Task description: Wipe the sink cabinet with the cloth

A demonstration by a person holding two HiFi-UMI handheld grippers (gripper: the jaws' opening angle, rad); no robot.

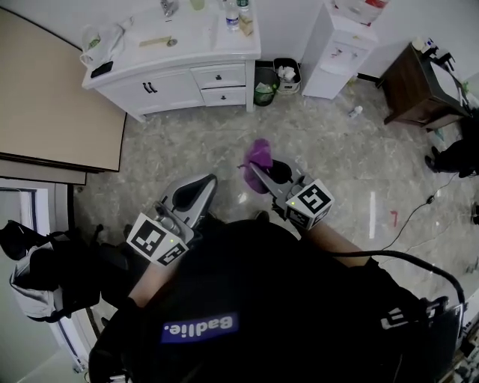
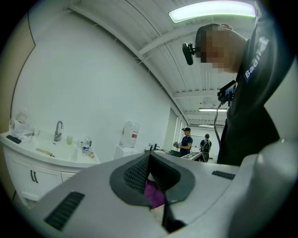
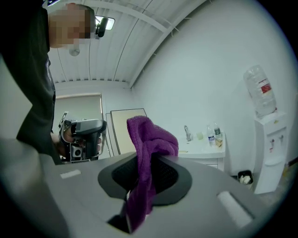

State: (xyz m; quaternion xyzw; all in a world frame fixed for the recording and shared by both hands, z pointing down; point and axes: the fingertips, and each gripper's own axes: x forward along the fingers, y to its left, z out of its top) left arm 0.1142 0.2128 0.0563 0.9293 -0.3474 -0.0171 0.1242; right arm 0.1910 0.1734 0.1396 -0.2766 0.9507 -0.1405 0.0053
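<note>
The white sink cabinet [image 1: 187, 75] stands against the far wall, well ahead of me; it also shows in the left gripper view [image 2: 28, 172] and the right gripper view [image 3: 205, 151]. A purple cloth [image 1: 260, 155] sticks up from my right gripper [image 1: 258, 170], whose jaws are shut on it [image 3: 146, 160]; the cloth [image 3: 149, 139] drapes over and down between them. My left gripper [image 1: 203, 183] is held beside it, jaws together and holding nothing [image 2: 149, 158]. A bit of purple cloth [image 2: 155, 194] shows through the gap below its tips.
A faucet, bottles [image 1: 233, 15] and small items sit on the cabinet top. Two bins [image 1: 266, 82] stand right of the cabinet, then a water dispenser [image 1: 337, 48] and a brown desk [image 1: 415, 86]. A beige panel [image 1: 52, 97] lies left. Two people [image 2: 187, 142] stand far off.
</note>
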